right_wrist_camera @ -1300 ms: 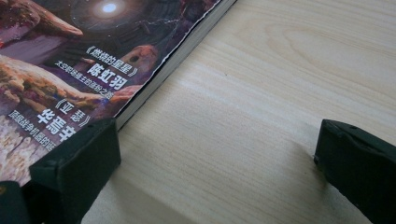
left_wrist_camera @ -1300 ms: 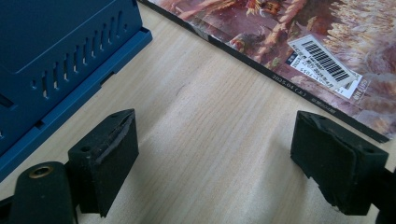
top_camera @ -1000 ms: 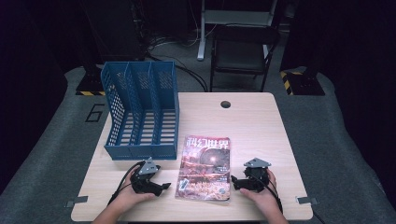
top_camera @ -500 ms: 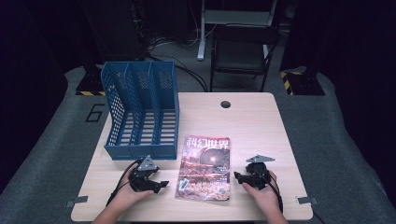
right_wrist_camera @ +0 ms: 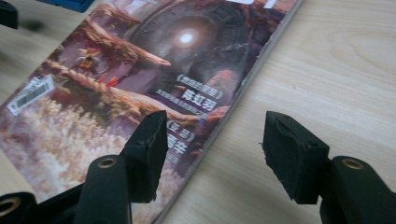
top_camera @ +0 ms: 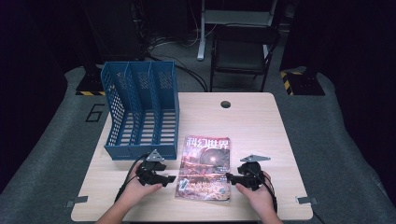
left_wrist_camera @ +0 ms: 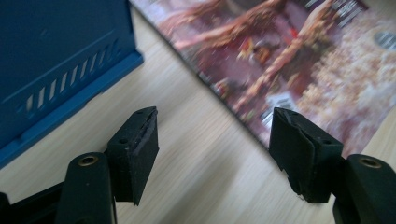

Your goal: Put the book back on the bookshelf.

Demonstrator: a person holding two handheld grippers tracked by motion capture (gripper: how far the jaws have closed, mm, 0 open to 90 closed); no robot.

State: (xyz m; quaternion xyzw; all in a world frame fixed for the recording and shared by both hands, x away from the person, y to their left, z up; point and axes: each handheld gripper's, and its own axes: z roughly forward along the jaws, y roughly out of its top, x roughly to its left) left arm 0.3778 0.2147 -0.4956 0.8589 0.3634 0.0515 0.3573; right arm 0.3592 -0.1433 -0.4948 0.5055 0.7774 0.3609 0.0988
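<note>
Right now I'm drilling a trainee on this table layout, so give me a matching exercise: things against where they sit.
Things:
1. magazine
2. blue file rack
3. left claw
4. right claw

Places:
A. back left of the table
B. at the magazine's right edge
C. flat between the two claws
D. on the table between rack and magazine

Pairs: 1-C, 2-A, 3-D, 4-B

Both forearms come in from below, the left hand-held gripper (top_camera: 169,178) and the right hand-held gripper (top_camera: 228,176) pointing inward toward each other, each with jaws apart, just partly closing, nothing between them.
</note>
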